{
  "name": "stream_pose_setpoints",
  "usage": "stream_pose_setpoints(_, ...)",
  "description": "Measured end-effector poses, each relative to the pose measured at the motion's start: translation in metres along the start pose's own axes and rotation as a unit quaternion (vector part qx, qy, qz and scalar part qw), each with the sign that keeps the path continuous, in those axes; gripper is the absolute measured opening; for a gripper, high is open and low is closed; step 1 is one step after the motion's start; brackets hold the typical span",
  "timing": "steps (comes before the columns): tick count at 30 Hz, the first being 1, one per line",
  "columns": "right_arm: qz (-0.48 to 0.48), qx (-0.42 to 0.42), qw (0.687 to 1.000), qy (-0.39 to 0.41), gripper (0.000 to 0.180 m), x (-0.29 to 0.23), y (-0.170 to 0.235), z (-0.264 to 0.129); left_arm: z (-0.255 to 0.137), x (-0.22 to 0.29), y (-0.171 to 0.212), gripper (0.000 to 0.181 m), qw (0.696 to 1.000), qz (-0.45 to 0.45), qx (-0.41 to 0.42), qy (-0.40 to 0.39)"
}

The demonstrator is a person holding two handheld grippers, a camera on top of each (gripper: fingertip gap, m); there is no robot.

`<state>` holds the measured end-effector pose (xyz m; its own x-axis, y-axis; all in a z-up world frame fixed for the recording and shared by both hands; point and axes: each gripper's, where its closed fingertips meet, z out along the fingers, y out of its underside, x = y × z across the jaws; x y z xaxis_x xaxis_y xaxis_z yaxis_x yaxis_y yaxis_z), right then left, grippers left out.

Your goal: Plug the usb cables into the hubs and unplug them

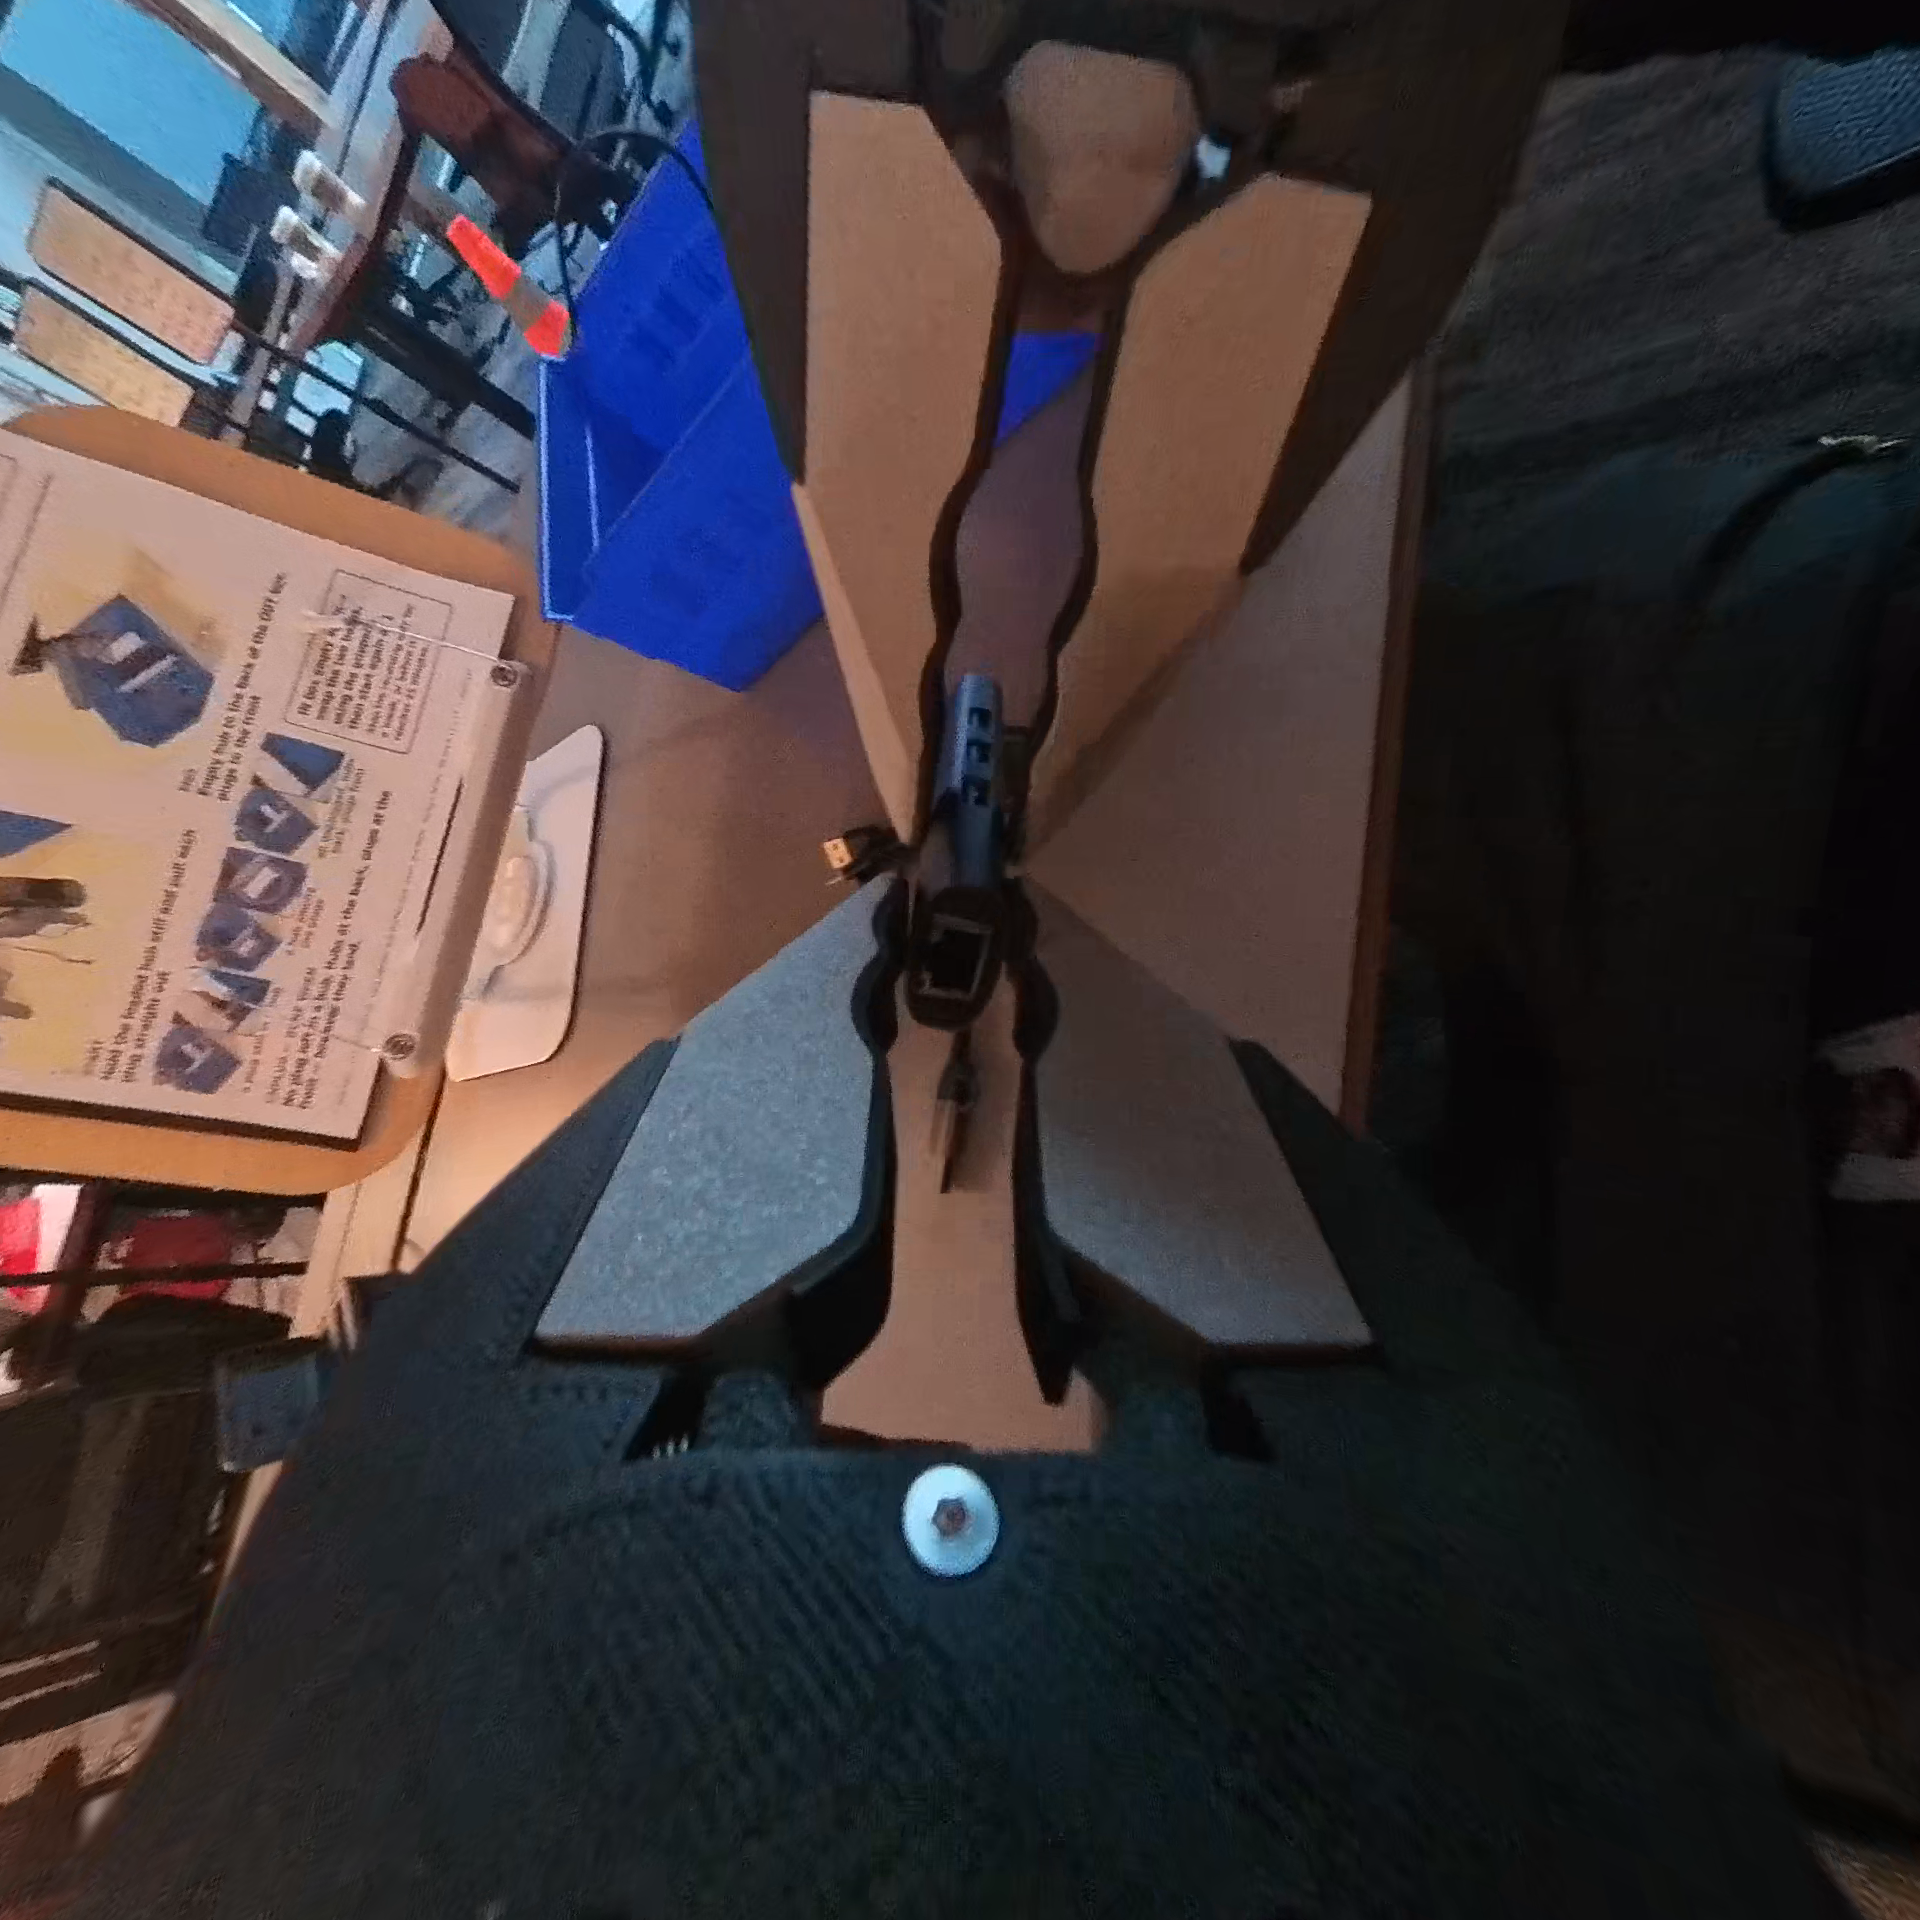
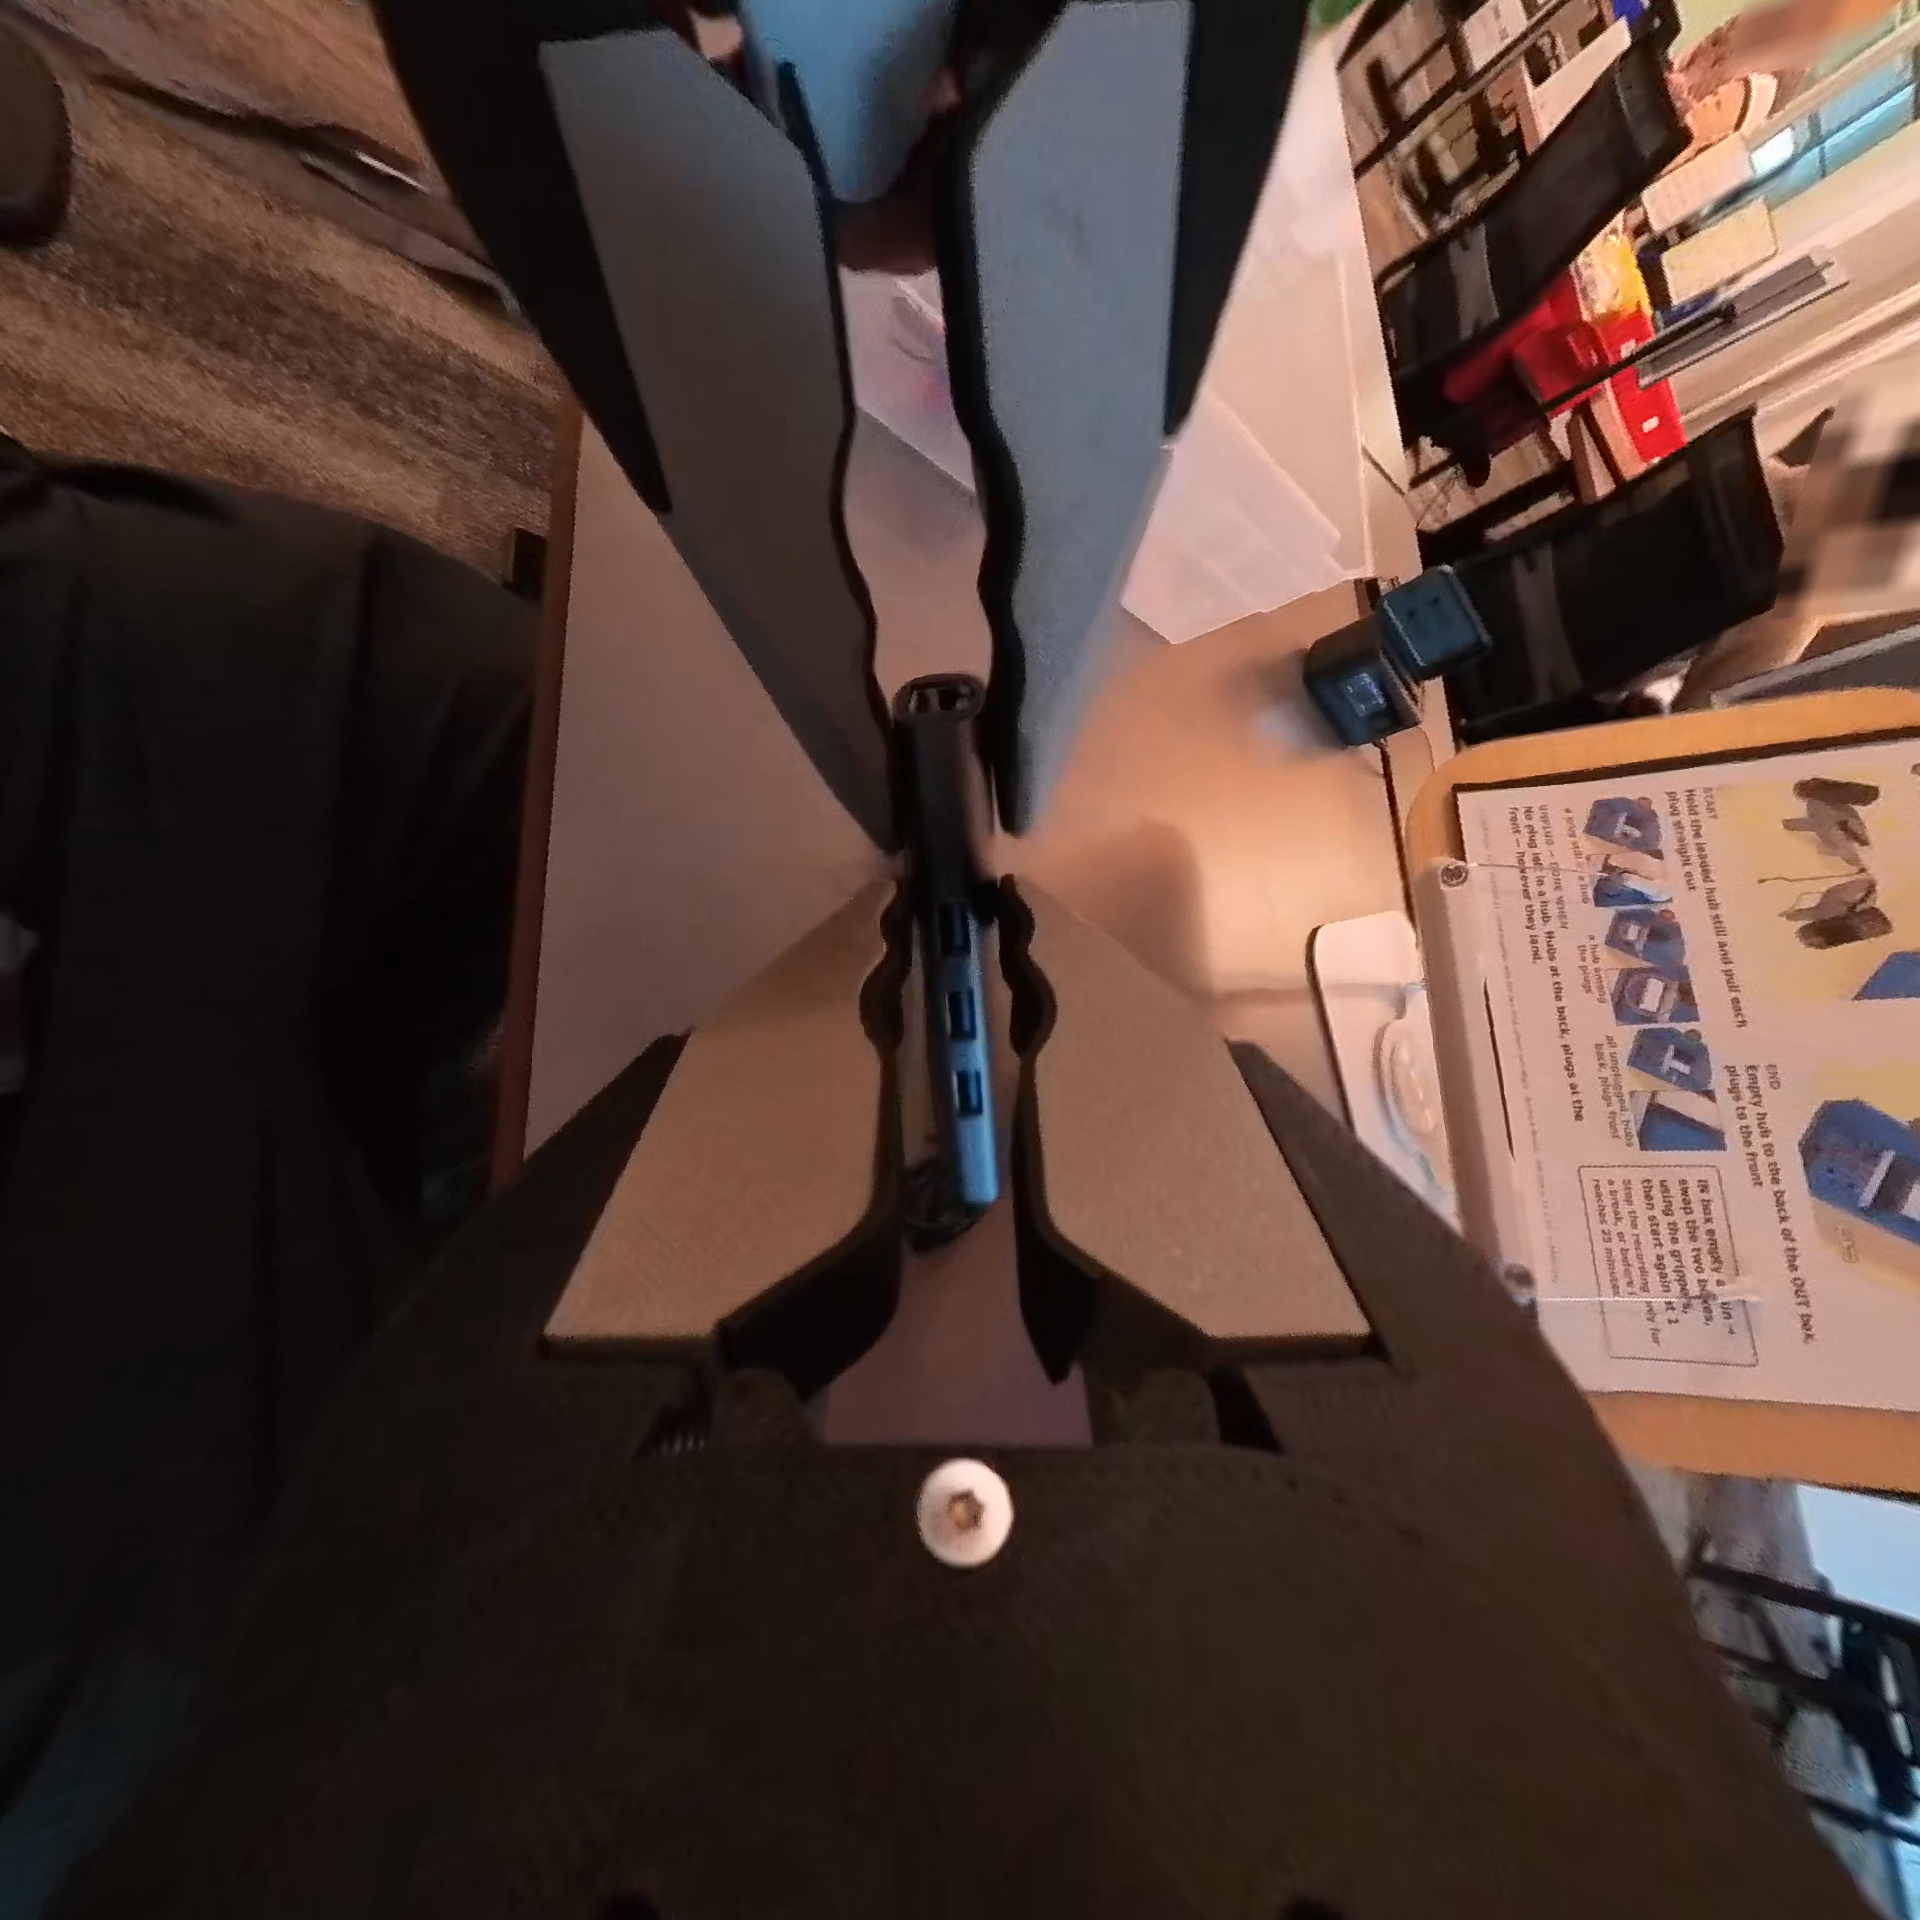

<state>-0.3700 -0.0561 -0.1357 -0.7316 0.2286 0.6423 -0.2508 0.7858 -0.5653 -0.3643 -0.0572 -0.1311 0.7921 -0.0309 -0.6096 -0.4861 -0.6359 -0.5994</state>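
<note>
The left gripper [image 1: 956, 935] has its fingers closed narrowly on the near end of a slim dark grey metal hub [image 1: 961, 831], the end with a single wide socket facing the left camera. The hub runs away from it, its row of three small ports showing on the upper side. Its far end sits between the fingers of the right gripper [image 1: 1003, 790], which comes in from the opposite side, so the hub is held above the pale wooden desk [image 1: 707, 790] between the two tools.

In the right wrist view the same hub [image 2: 961, 1039] lies along the gap of the right gripper [image 2: 951, 956], three blue ports in a row facing up, and these fingers are also drawn in tight around it. The left gripper [image 2: 940, 790] clamps the far end.

A loose black cable with a silver USB plug [image 1: 844, 854] lies on the desk just left of the hub, and another plug [image 1: 951, 1112] shows below the hub between the left fingers. A blue plastic bin [image 1: 665, 499] stands to the far left on the desk, and a printed instruction sheet on a wooden board [image 1: 229, 790] lies at the left. A white flat object [image 1: 540, 914] sits beside the board.
</note>
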Motion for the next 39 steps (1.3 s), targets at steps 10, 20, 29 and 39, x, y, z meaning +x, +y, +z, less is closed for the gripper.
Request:
stream_pose_setpoints(10,0.035,0.05,0.998,0.034,0.037,0.022,-0.006,-0.024,-0.051,-0.027,-0.027,0.014,0.993,0.009,0.094,-0.074)
stream_pose_setpoints(20,0.06,0.07,0.996,0.015,0.035,0.01,-0.008,0.013,-0.047,0.003,-0.054,0.014,0.988,0.036,0.15,-0.015)
stream_pose_setpoints(29,-0.019,0.006,0.998,0.058,0.016,0.019,-0.002,-0.011,-0.05,-0.014,-0.01,0.02,0.997,-0.014,0.078,-0.019)
stream_pose_setpoints(39,-0.047,-0.015,0.997,0.06,0.015,0.011,-0.012,-0.022,-0.027,-0.001,-0.023,0.015,0.997,-0.01,0.079,-0.002)
